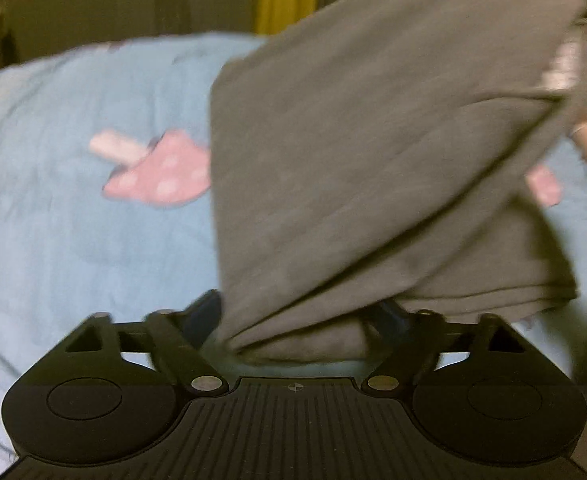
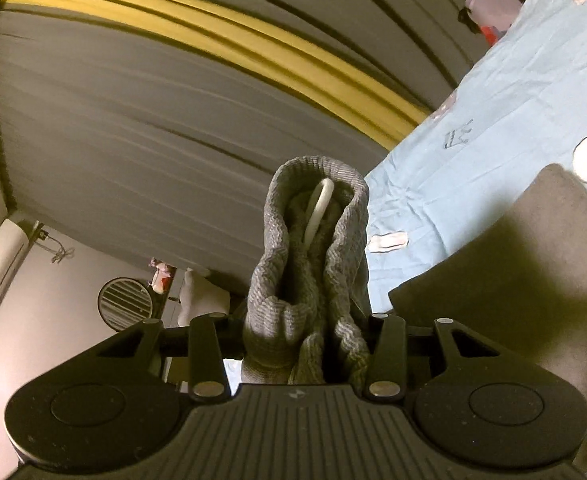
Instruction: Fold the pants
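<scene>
Grey pants (image 1: pixel 373 152) hang in the air over the blue sheet (image 1: pixel 73 240) — lifted, not yet laid flat. The right gripper (image 2: pixel 305 344) is clamped on the ribbed waistband (image 2: pixel 313 240), bunched thick between its jaws. The left gripper (image 1: pixel 293 320) has the lower cloth between half-spread jaws; whether they pinch it I cannot tell. No neat fold shows yet — by my reckoning most folding remains.

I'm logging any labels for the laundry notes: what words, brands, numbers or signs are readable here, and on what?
None can be read.
Pants: whitish patch near the raised end, too blurred to read.
Blue bedsheet: a small drawn crown and pink patches, pictures only, no letters.
Right gripper: small mark on its body, no text.
</scene>
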{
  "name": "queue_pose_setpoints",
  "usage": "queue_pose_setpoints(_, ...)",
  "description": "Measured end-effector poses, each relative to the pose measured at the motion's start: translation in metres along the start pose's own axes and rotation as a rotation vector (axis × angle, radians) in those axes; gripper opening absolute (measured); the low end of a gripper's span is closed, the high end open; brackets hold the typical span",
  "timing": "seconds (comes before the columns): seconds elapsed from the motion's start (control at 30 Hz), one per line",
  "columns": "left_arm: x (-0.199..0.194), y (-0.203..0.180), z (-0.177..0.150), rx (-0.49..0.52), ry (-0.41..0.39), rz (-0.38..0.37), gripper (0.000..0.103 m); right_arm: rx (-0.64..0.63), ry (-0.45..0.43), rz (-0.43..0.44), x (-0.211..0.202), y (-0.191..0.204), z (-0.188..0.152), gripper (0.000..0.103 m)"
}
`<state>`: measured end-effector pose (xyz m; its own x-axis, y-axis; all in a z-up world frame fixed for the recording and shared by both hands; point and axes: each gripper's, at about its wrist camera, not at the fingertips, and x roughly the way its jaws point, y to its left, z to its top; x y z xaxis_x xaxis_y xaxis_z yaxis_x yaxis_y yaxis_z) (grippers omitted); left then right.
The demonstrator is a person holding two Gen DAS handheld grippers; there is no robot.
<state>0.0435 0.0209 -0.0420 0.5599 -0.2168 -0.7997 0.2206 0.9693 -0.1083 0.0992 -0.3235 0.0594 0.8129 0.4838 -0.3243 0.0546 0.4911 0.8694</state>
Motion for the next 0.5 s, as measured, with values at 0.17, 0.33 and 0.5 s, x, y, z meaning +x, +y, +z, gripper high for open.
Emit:
queue_pose_setpoints(0.17,0.007,0.020,0.003,-0.123,0.017,0.037,0.028,-0.035,-0.018,-0.044,-0.014,-0.013,-0.001,0.043)
queue_pose_setpoints(0.33,-0.009,0.034,0.000,-0.182,-0.079,-0.037,0.023,-0.064,-0.051,-0.098,-0.031,-0.037,-0.002,0.043)
queue_pose_setpoints(0.5,-0.001,0.046,0.003,-0.233,0.044,0.007,0.062,-0.190,0.002,-0.455,-0.030,-0.078,-0.012,0.070)
